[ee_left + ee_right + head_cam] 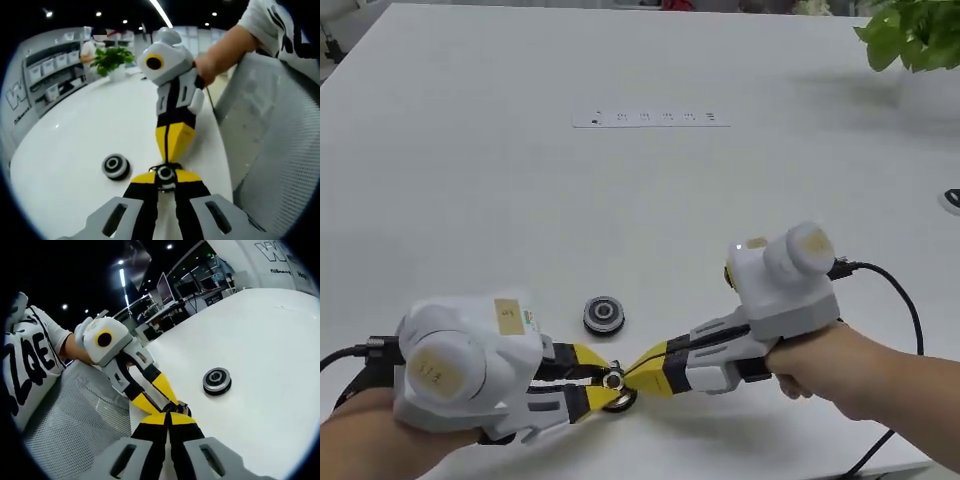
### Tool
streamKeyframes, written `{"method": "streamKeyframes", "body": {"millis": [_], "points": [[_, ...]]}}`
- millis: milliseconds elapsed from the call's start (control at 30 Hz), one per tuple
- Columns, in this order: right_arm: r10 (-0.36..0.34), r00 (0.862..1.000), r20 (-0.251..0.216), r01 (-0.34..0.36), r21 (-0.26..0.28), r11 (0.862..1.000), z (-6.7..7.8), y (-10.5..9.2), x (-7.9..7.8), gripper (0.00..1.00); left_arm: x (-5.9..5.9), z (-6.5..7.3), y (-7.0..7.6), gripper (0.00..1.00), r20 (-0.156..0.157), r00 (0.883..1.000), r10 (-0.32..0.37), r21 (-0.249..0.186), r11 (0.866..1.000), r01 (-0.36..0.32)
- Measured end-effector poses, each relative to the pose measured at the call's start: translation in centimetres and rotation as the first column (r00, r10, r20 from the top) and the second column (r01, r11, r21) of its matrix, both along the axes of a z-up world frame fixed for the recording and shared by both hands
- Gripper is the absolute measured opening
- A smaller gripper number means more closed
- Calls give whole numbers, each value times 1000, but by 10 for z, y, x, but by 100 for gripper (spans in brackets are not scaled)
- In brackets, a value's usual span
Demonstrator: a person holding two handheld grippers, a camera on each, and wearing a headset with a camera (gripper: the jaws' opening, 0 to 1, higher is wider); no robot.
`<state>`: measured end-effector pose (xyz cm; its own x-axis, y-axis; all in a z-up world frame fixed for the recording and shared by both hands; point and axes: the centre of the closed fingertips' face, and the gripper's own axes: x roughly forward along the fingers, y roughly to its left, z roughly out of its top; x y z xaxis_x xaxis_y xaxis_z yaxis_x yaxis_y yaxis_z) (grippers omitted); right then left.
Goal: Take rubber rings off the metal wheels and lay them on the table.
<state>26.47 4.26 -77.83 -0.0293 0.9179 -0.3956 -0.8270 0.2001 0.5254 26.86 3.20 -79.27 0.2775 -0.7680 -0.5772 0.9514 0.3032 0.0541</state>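
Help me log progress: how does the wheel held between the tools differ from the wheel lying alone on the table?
The held wheel is clamped in the left tool, with the right tool pinching its edge; the free wheel lies flat, untouched. The held wheel is mostly hidden by yellow jaws, so its ring's state is unclear; the free wheel plainly wears its dark rubber ring. Both are small round metal wheels.
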Motion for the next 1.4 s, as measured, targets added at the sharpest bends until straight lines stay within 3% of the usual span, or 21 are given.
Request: {"method": "streamKeyframes", "body": {"millis": [33,100,133,200,833,1233,1400], "points": [[10,1000,-23,-9,48,999,9,5,-3,0,0,0,0,11,0,1000,0,-1,1000,0],[23,999,43,-23,-3,1000,6,4,1,0,0,0,0,11,1,1000,0,-2,1000,0],[30,998,49,-29,-19,999,4,6,-1,0,0,0,0,11,1,1000,0,-3,1000,0],[24,999,34,-23,-13,1000,2,5,-1,0,0,0,0,11,1,1000,0,-2,1000,0],[20,999,41,-19,-25,1000,-2,0,0,0,2,-2,1,12,-4,1000,-2,-21,1000,2],[14,999,41,-14,-11,1000,0,-1,1,0,-1,0,2,15,28,998,-51,17,999,51],[9,999,39,-9,1,1000,2,-1,2,0,-1,5,4,17,23,999,-44,2,999,44]]}}
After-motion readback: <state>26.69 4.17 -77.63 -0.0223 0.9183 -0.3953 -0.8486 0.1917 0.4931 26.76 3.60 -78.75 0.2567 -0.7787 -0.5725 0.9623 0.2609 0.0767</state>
